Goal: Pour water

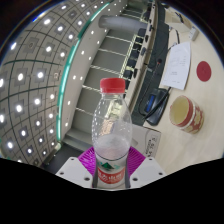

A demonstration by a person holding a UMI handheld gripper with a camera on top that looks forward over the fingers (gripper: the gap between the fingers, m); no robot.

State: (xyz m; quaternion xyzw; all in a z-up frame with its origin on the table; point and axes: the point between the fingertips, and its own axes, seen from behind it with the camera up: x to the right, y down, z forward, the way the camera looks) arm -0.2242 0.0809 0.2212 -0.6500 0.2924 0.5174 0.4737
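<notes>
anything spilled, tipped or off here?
Nothing stands out. The water bottle sits upright between the gripper fingers, red cap on, no visible spill. The cup beyond, to the right, stands upright on the table.

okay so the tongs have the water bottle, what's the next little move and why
Probably carry the bottle toward the cup ahead on the table. The tongs look shut on the bottle low down, by its label, and it stands upright with its red cap apparently on. The cup lies well off to one side, so tipping now would miss it.
</notes>
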